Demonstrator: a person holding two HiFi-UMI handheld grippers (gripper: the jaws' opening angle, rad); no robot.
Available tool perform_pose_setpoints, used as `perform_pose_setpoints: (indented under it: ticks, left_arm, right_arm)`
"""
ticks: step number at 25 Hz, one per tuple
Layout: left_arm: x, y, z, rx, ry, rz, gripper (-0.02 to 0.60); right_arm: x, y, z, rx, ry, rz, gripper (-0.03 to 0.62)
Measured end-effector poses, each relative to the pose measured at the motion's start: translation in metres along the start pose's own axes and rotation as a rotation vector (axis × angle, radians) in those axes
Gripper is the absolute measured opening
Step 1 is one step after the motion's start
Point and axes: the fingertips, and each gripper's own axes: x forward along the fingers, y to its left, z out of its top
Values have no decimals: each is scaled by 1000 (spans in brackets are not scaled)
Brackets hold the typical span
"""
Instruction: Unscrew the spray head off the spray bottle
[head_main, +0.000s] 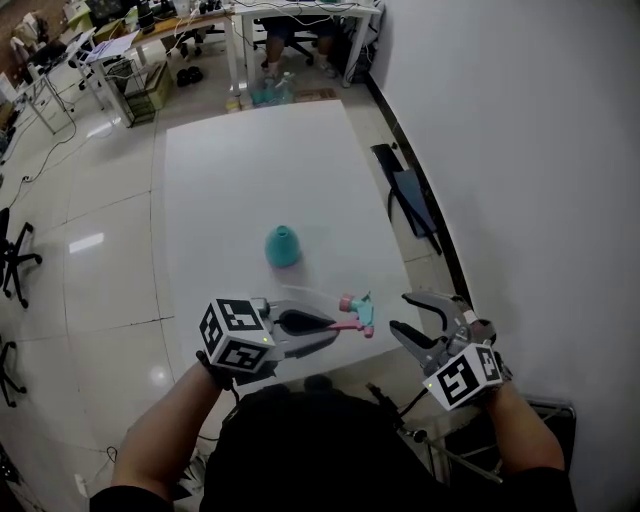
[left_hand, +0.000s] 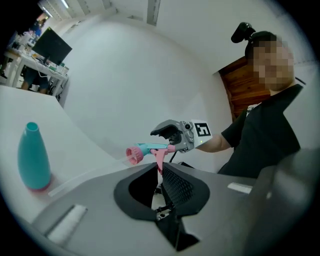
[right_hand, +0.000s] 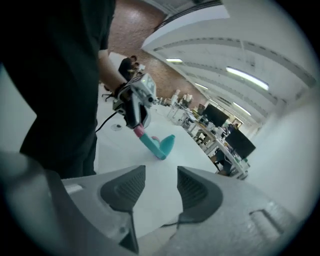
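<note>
a: head view: the spray head (head_main: 357, 313) is clamped by the left gripper (head_main: 330, 325), apart from the teal bottle (head_main: 282, 246) standing on the table (head_main: 220, 180).
b: left gripper view: only here is the pinch on its pink trigger shown, likely for lifting clear.
a: right gripper view: the right gripper (right_hand: 161, 187) is held spread, empty.

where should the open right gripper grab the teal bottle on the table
Grip the teal bottle across its wide lower body, bringing the right gripper in level from the bottle's near right side. It stands upright and tapers to a narrow neck, so jaws set higher would probably slide off.
</note>
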Motion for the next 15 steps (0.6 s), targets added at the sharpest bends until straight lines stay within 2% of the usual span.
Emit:
perform_pose_setpoints:
  ticks: [3, 5, 15]
  left_arm:
    - [-11, -10, -1, -33, -26, -66, 46]
    - [-18, -17, 0, -52, -41, -115, 46]
    - [-58, -46, 7, -120, -114, -324, 46]
  right_arm:
    - [8, 21, 17, -190, 32, 18, 189]
    - [12, 29, 31, -272, 26, 20, 190]
    - [17, 43, 94, -461, -32, 50, 189]
